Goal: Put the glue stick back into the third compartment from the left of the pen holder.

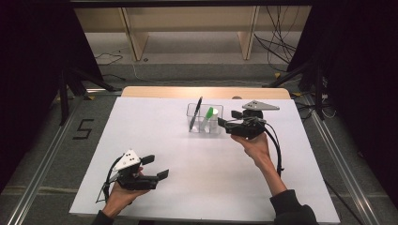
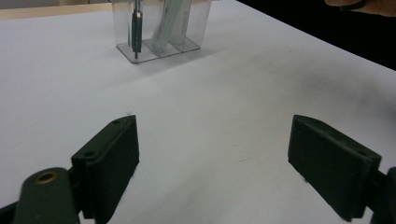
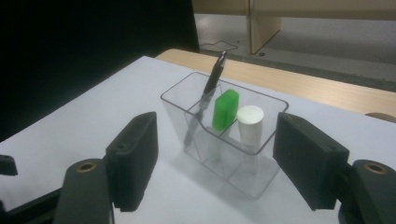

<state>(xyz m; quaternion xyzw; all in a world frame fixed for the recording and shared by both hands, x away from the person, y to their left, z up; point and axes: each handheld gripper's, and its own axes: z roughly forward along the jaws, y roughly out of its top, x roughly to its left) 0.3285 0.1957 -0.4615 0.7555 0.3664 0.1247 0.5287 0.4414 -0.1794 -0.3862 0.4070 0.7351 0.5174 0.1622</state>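
My right gripper sits just right of the clear organizer at the far-middle of the white table, jaws spread wide w/ nothing between the pads. In the right gripper view the organizer shows between and beyond my two jaws, not touched by either. Inside it: a dark pen leaning in the left compartment, a green-capped marker in the middle one, and a white-capped tube, prob. a glue stick, just beside the marker in the right compartment. All three stand more or less upright; the pen tilts most.

My left gripper rests near the near-left corner, well apart from the organizer, jaws also released and empty; in the left gripper view there's only bare table between its pads, w/ the organizer far off.

Step in hand, as I judge it: right side works the organizer's contents, items look placed. To do it well I'd keep the jaws wide while clearing the rim, since the box is light and thin-walled and a nudge could slide or tip it. If going back in for an item, come from above, line pads w/ one cap only, avoid the neighbour.

Writing: a dark "5" marked on the floor left of the table. No brand or label legible on pen, marker or tube; too small/blurred.
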